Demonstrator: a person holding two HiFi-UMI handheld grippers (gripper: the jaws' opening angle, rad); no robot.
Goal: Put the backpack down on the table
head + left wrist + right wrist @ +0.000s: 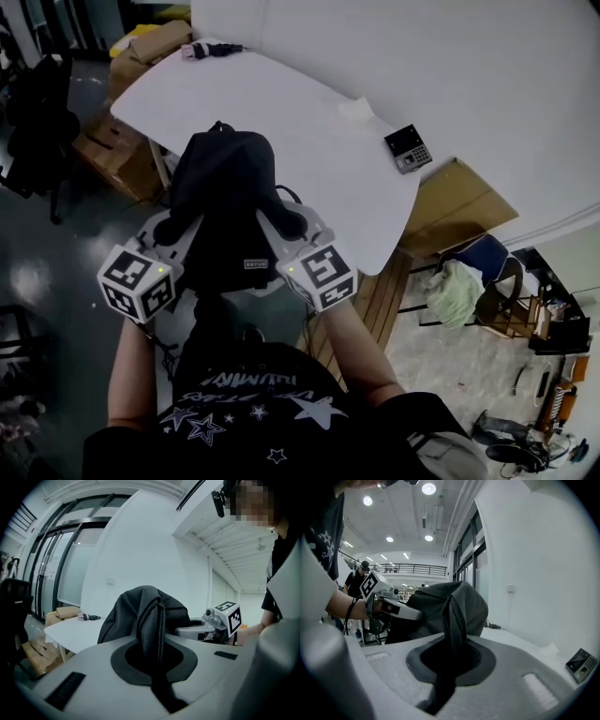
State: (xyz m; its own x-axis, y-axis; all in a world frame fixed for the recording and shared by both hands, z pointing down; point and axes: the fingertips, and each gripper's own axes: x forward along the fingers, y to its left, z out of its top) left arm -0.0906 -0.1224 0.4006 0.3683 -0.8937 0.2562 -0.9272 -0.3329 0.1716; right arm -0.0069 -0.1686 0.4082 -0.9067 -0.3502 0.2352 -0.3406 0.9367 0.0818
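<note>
A black backpack (223, 192) hangs between my two grippers at the near edge of the white table (281, 112), its top leaning over the tabletop. My left gripper (178, 227) is shut on a black mesh shoulder strap (151, 625) on the bag's left side. On the bag's right side my right gripper (286, 220) is shut on another strap (455, 620). In the left gripper view the bag's body (126, 613) bulges just beyond the left gripper (152, 660). The right gripper view shows the same bulk (440, 604) past the right gripper (450, 665). The bag's underside is hidden.
On the table lie a small keypad device (409, 148), a crumpled white paper (356, 110) and a corded object (211, 49) at the far end. Cardboard boxes (141, 56) and a dark chair (37, 131) stand left. A wooden panel (459, 202) leans at the right.
</note>
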